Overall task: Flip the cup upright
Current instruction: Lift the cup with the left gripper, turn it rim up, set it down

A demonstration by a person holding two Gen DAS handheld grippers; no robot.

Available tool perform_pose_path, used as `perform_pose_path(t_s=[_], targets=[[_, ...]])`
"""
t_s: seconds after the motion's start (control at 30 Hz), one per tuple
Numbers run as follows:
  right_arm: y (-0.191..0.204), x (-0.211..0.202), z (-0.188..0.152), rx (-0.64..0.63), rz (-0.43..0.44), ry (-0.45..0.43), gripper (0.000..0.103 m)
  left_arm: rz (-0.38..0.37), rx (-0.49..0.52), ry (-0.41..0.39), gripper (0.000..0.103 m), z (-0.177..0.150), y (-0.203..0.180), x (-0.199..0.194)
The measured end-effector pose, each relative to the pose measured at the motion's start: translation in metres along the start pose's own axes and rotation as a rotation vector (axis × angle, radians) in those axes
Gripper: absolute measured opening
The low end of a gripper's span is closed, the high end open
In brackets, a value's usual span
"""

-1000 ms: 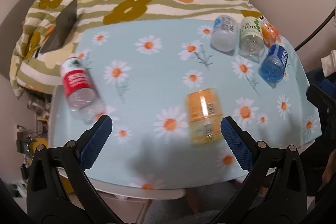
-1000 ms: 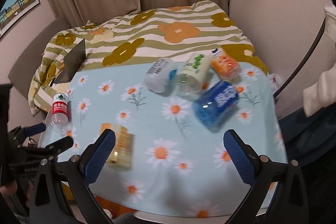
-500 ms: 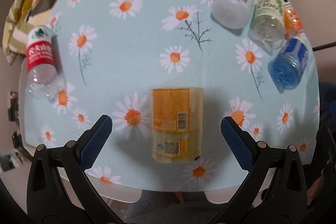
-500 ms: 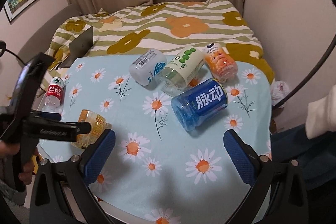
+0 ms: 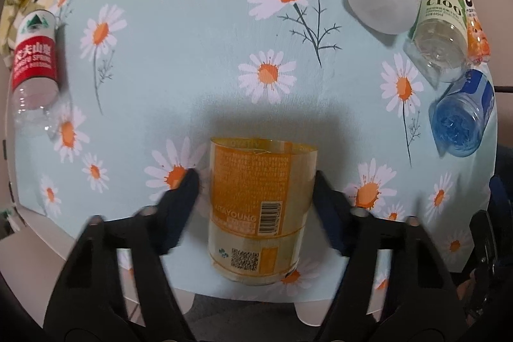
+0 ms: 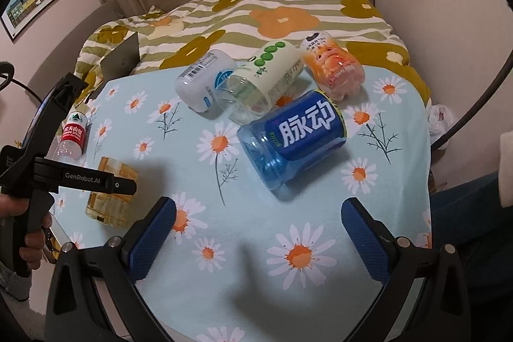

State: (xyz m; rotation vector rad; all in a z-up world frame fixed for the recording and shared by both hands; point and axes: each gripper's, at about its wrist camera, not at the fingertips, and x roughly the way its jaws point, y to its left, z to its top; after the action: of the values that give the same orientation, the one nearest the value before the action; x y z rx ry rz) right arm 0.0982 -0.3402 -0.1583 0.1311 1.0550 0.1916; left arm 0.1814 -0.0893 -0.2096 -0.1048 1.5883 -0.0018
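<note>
Left hand-held gripper [image 5: 255, 181] straddling, jaws wide, the lying orange cup [image 5: 258, 207] at mid-body, likely light, thin-walled, slippery, needing gentle squeezing.

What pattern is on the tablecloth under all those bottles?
White daisies with orange centres on a pale blue tablecloth, clearest in the left wrist view.

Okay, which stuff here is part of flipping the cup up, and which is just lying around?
In the job:
orange cup, on its side
left gripper, straddling it

Lying about:
red-label bottle
white bottle
green-label bottle
blue bottle
orange bottle
right gripper
</note>
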Motion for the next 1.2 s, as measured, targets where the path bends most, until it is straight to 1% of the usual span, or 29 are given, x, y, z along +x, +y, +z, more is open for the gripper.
perform_pose_path(t_s=[0.2, 0.3, 0.4, 0.5, 0.57, 0.63, 0.73, 0.83, 0.9, 1.0, 1.03, 1.2], targets=[[-0.004, 0.001, 0.003, 0.003, -0.008, -0.001, 0.103, -0.02, 0.005, -0.006, 0.064, 0.0, 0.003, 0.002], [-0.003, -0.002, 0.005, 0.002, -0.011, -0.007, 0.103, -0.033, 0.022, -0.03, 0.063, -0.005, 0.005, -0.007], [0.0, -0.01, 0.009, -0.006, -0.017, -0.022, 0.103, -0.057, 0.04, -0.117, 0.063, -0.014, 0.01, -0.028], [0.004, -0.018, 0.01, -0.005, -0.014, -0.045, 0.103, -0.077, 0.059, -0.286, 0.063, -0.034, 0.009, -0.05], [0.006, -0.02, 0.009, 0.0, -0.011, -0.061, 0.103, -0.089, 0.077, -0.379, 0.063, -0.044, 0.007, -0.054], [0.009, -0.018, 0.007, 0.003, -0.013, -0.055, 0.103, -0.106, 0.094, -0.484, 0.063, -0.052, 0.003, -0.054], [0.015, -0.016, 0.001, -0.004, -0.009, -0.052, 0.103, -0.125, 0.099, -0.61, 0.063, -0.062, 0.003, -0.048], [0.018, -0.014, -0.01, -0.001, -0.011, -0.047, 0.103, -0.138, 0.096, -0.689, 0.063, -0.065, 0.001, -0.038], [0.021, -0.013, -0.018, -0.004, -0.016, -0.048, 0.103, -0.142, 0.095, -0.722, 0.063, -0.067, 0.0, -0.033], [0.024, -0.014, -0.027, -0.018, -0.03, -0.056, 0.103, -0.153, 0.084, -0.75, 0.064, -0.074, 0.004, -0.026], [0.025, -0.015, -0.029, -0.024, -0.038, -0.061, 0.103, -0.162, 0.082, -0.777, 0.063, -0.077, 0.007, -0.025], [0.032, -0.02, -0.036, -0.034, -0.05, -0.091, 0.103, -0.174, 0.077, -0.834, 0.064, -0.088, 0.012, -0.021]])
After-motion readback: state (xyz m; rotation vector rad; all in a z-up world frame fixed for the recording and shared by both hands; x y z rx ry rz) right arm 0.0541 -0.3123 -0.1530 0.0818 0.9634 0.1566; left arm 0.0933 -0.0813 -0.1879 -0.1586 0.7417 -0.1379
